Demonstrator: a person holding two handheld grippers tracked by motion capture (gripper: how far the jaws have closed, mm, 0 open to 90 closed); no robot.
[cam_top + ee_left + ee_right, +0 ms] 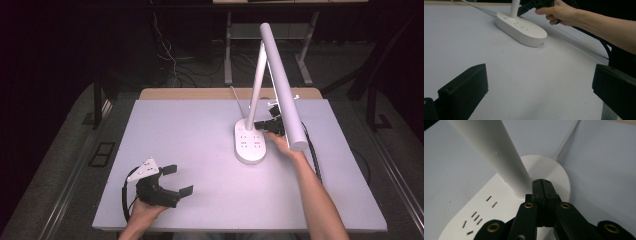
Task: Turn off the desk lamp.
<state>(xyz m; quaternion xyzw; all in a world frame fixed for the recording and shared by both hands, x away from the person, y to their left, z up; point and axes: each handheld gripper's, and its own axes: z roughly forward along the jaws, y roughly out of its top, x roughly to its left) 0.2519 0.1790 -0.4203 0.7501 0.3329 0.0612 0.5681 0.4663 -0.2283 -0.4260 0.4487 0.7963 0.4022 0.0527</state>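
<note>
Lamp (272,80): a white desk lamp stands on the bench (200,150), right of centre — roughly 2 o'clock from the bench's middle in the high view.
Base (250,142): a flat white oval with 2 groups of socket slots on its top; its far end carries the stem.
Stem (491,150): a smooth round white tube rising from the base, tilted; a long white light bar (285,95) slants from its top toward the person.
Cord (566,141): a thin white cable leaves the base's far end and runs off the bench at 12 o'clock.
Right claw (544,185): pressed together with nothing between the jaws, tips at the foot of the stem over the base; whether they touch the base I cannot tell.
Left claw (177,180): spread wide and empty, resting low at about 7 o'clock on the bench, well apart from the lamp.
Handling: likely rigid hard plastic, smooth and slippery — the base probably holds most of the weight, so the lamp should sit steady, while the long bar would lever it over if pushed high.
Where to hold: the stem low down, just above the base, looks the surest grip; the base's thin edge suits sliding, and the light bar looks the more fragile part.
</note>
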